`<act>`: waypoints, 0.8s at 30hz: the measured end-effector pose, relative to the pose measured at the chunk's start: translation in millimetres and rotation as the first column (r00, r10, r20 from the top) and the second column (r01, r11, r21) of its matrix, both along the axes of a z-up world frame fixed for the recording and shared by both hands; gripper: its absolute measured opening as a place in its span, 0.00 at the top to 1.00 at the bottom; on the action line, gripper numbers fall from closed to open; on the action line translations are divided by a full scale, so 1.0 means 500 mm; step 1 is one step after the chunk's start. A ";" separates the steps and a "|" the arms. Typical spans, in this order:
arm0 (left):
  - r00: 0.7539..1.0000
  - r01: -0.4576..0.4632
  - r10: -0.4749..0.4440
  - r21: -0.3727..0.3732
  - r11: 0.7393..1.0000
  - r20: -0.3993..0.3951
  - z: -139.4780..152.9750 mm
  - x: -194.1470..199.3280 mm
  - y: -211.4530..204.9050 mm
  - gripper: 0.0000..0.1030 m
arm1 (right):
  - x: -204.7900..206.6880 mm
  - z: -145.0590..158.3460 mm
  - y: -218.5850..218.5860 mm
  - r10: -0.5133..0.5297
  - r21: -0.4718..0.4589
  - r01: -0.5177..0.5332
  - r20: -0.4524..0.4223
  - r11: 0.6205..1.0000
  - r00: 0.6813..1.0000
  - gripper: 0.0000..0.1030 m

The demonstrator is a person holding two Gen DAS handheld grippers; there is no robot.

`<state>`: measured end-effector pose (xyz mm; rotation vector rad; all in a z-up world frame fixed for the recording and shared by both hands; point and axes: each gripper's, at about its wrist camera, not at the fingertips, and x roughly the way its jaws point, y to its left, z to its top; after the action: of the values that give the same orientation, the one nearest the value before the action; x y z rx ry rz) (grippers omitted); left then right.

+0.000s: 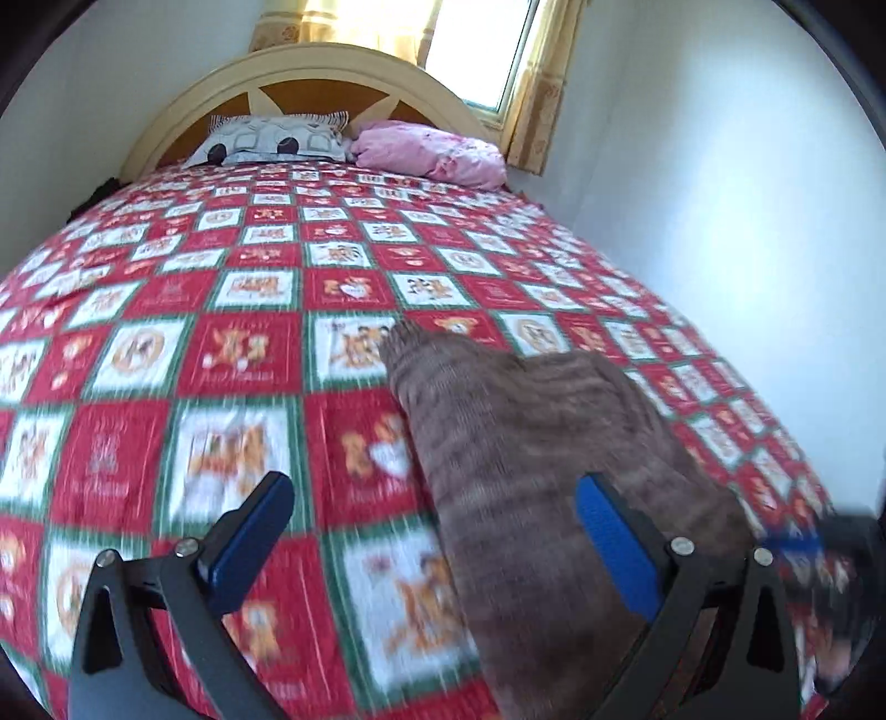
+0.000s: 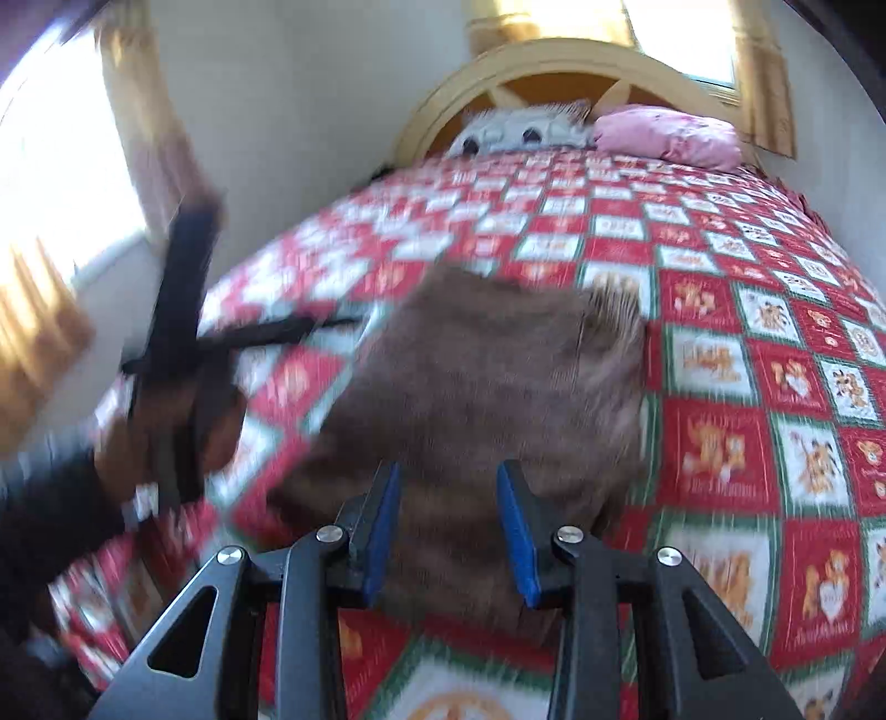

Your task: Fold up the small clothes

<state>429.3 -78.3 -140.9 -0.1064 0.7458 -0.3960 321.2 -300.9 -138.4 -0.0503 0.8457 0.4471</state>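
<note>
Sunlit curtains and a bright window are seen above an arched cream headboard, against which a grey patterned pillow and a pink pillow are propped. Below them, a red, white and green checked bedspread printed with teddy bears is spread across the bed. A brown knitted garment is laid flat on the bedspread near the foot of the bed, its ribbed cuff pointed toward the pillows. The left gripper is held over the garment's left edge with its blue-padded jaws spread wide and nothing between them. The right gripper is poised above the garment's near end, its jaws parted and empty. Both views are blurred by motion.
</note>
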 end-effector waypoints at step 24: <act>0.992 -0.038 0.040 0.018 0.999 -0.123 -0.067 -0.092 -0.003 0.00 | 0.017 0.025 0.008 -0.116 0.032 0.113 0.108 0.993 0.987 0.63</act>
<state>383.2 -79.6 -174.3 -0.1314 0.8670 -0.3482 329.7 -297.1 -126.1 -0.0022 0.7305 0.3444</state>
